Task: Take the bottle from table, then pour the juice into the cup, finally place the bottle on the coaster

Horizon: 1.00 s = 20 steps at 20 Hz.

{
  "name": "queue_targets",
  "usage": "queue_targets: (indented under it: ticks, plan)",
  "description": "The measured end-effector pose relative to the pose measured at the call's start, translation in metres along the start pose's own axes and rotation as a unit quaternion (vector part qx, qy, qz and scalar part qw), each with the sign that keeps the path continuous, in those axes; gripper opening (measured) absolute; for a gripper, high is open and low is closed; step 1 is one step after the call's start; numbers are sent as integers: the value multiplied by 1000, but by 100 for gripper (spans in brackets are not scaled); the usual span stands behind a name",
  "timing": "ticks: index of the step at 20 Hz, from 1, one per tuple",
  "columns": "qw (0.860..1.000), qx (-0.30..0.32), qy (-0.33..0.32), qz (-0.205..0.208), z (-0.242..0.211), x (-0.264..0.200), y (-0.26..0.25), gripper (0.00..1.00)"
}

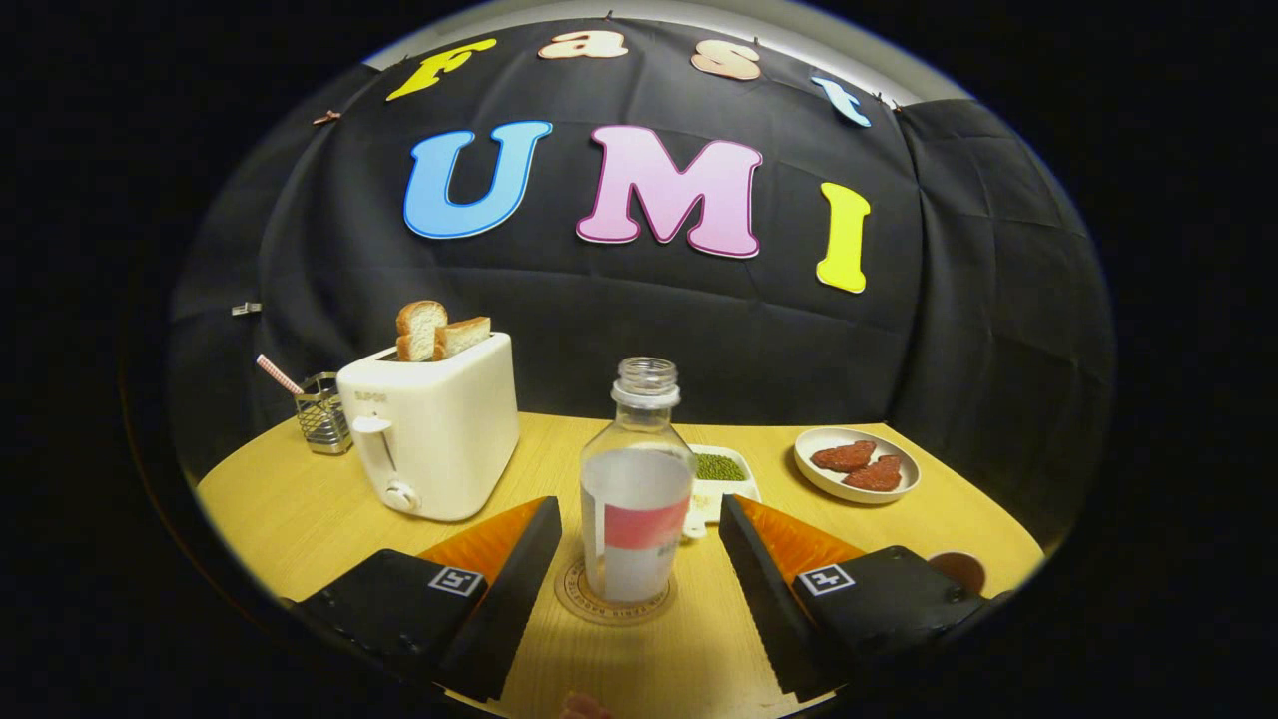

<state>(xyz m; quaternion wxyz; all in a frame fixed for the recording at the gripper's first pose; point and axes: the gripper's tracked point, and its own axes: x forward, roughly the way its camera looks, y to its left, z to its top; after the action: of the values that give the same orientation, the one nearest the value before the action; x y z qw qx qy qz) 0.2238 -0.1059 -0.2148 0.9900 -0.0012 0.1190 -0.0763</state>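
A clear plastic bottle (637,489) with no cap and a white and red label stands upright on a round coaster (611,597) on the wooden table. My gripper (639,544) is open, with one finger on each side of the bottle and a gap between each finger and the bottle. A brown cup (960,569) shows partly behind the right finger, at the table's near right.
A white toaster (431,429) with two bread slices stands to the left, with a wire holder (321,411) and a straw behind it. Beyond the bottle lies a small white dish of green beans (721,471). A plate with reddish meat pieces (857,465) sits further right.
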Motion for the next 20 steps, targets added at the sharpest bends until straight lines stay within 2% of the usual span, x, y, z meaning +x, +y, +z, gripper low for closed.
queue_targets:
  ticks: [3, 9, 11, 14, 20]
  plan:
    - [1000, -12, -16, 2, 26, -64, -7, 98]
    - [998, -16, -59, -26, 107, -192, -49, 97]
    - [997, -16, -74, -7, 129, -238, -54, 97]
    - [997, -12, -76, 19, 126, -278, -67, 97]
    - [996, -24, -49, 69, 99, -316, -91, 97]
